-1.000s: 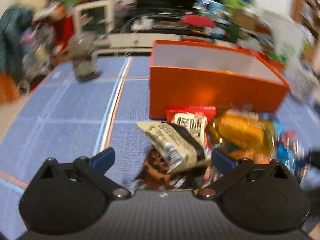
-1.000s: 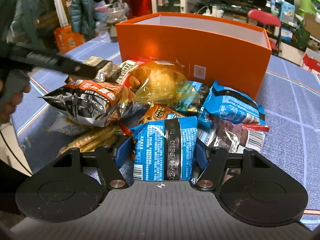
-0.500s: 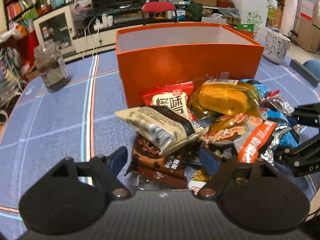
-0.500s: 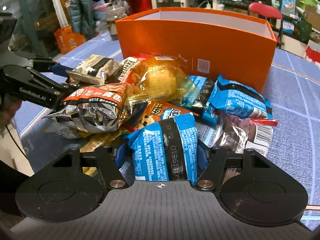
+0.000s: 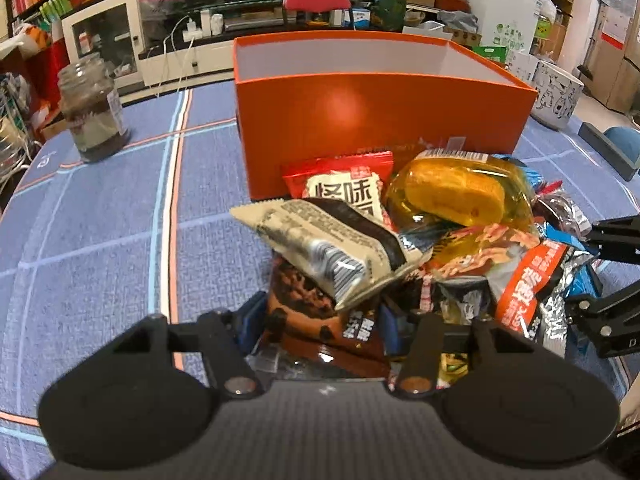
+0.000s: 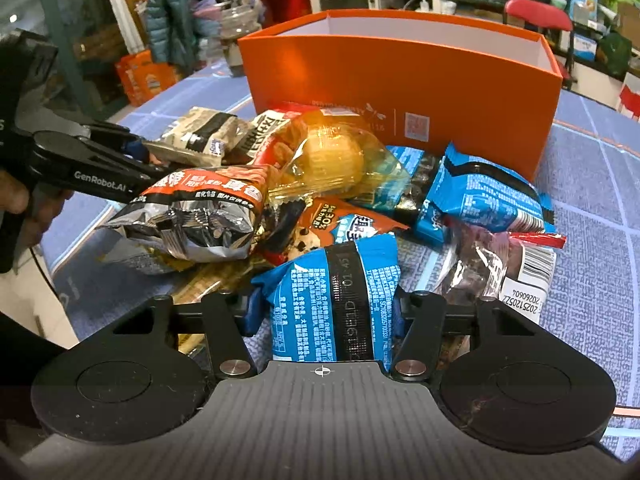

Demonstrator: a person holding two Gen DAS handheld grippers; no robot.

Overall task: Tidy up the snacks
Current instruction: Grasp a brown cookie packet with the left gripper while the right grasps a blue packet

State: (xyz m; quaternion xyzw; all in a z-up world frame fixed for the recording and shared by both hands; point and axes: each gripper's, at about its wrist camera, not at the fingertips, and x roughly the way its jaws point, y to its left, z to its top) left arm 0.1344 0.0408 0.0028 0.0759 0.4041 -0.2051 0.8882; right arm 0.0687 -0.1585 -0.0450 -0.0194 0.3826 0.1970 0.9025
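Left gripper [image 5: 322, 320] sits low at the near edge of the snack pile, its blue pads pressed to both sides of a brown chocolate-cookie packet [image 5: 316, 316] — closed on it, judging by contact on each flank. A beige-and-black wrapper [image 5: 328, 248] lies across the top of that packet, so lifting will likely drag or tip it.

Right gripper [image 6: 322, 312] is clamped on a blue packet [image 6: 336, 300], held upright between the pads at lower centre of the right wrist view; the packet looks to be lifted just clear of the pile, though I cannot tell for sure.

Remaining snacks are heaped against the front wall of the orange box [image 5: 380, 120], centre frame: red packet [image 5: 344, 184], clear-wrapped yellow cake [image 5: 456, 192], silver-and-orange chip bag [image 6: 192, 216], more blue packets [image 6: 484, 196]. Probable reason for the heap position — short carry up and over the wall.

Box is open-topped; the part of the interior in view looks empty, floor not visible. The front wall stands taller than the pile, so each packet must rise above the rim before going forward. Blue checked tablecloth [image 5: 100, 220] is bare on the left of the left wrist view, apart from a glass jar [image 5: 94, 116] well away at upper left. The two grippers work close together across the pile; collision is the main risk.
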